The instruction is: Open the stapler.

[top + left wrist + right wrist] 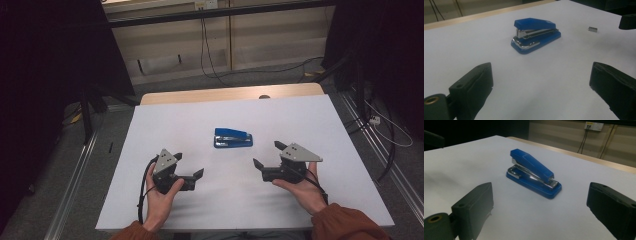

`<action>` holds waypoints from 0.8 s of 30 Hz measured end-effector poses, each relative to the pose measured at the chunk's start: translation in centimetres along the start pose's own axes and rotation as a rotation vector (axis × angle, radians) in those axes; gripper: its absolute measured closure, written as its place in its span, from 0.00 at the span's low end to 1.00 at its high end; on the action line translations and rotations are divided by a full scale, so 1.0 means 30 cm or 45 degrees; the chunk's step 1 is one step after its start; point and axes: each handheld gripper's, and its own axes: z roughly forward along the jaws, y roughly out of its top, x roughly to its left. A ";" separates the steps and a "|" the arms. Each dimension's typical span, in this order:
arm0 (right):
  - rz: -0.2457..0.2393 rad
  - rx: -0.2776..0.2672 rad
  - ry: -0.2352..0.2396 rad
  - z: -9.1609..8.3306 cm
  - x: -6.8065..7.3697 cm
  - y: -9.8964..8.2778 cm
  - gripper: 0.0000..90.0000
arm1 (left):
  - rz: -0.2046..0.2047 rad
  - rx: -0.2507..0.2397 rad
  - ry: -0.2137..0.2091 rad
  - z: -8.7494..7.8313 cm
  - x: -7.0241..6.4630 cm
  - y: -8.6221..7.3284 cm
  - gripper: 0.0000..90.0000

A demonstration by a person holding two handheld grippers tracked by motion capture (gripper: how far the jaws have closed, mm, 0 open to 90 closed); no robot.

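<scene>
Two grippers sit low over the near half of the table (165,210), each in one hand, both with jaws spread and nothing between the pads. Left gripper (189,166) and right gripper (265,156) carry grey three-cornered plates on matt black bodies. A black cable loops from the left one past the table's near edge; its far end is cut off at the frame bottom. Orange sleeves are cropped at the same edge. In both gripper views the jaw pads are blocky, dull black, partly cut by the frame edges.

The blue stapler (233,138) lies beyond them on the white tabletop, near its middle, between the two grippers and clear of both. Glossy blue plastic top and base, bright metal magazine between, wedge-shaped, closed. In the left gripper view a small grey metallic piece (592,29) lies just beyond the stapler; too small to identify.

Farther off, a pale wood strip (230,93) edges the table. Surroundings are dark; cables trail along the floor.
</scene>
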 end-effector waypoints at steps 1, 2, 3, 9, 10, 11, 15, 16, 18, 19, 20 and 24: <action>-0.010 -0.002 0.009 0.007 0.008 0.004 0.08 | -0.006 -0.008 0.004 0.004 0.001 0.005 0.06; -0.012 -0.001 0.017 0.013 0.013 0.006 0.07 | -0.010 -0.002 0.007 0.006 0.003 0.009 0.06; -0.014 0.000 0.024 0.018 0.016 0.007 0.07 | -0.012 -0.005 0.012 0.011 0.006 0.014 0.06; -0.013 0.035 0.025 0.050 0.026 0.021 0.08 | -0.007 -0.023 0.010 0.038 0.020 0.039 0.06; -0.045 0.045 0.013 0.055 0.027 0.026 0.08 | -0.006 -0.026 0.008 0.041 0.024 0.045 0.06; -0.038 0.048 0.022 0.064 0.025 0.032 0.08 | -0.007 -0.030 0.009 0.044 0.026 0.051 0.06; -0.027 0.063 0.036 0.079 0.020 0.036 0.09 | 0.012 -0.052 0.011 0.069 0.029 0.073 0.06; -0.023 0.067 0.041 0.090 0.018 0.039 0.08 | 0.019 -0.050 0.019 0.075 0.027 0.077 0.06; -0.023 0.062 0.044 0.096 0.017 0.041 0.08 | 0.037 -0.052 0.034 0.087 0.025 0.086 0.06; -0.019 0.066 0.047 0.105 0.018 0.048 0.10 | 0.041 -0.037 0.020 0.100 0.028 0.096 0.05; -0.019 0.066 0.047 0.105 0.018 0.048 0.10 | 0.041 -0.037 0.020 0.100 0.028 0.096 0.05; -0.016 0.051 0.069 0.118 0.034 0.065 0.10 | 0.018 -0.024 0.030 0.116 0.038 0.118 0.05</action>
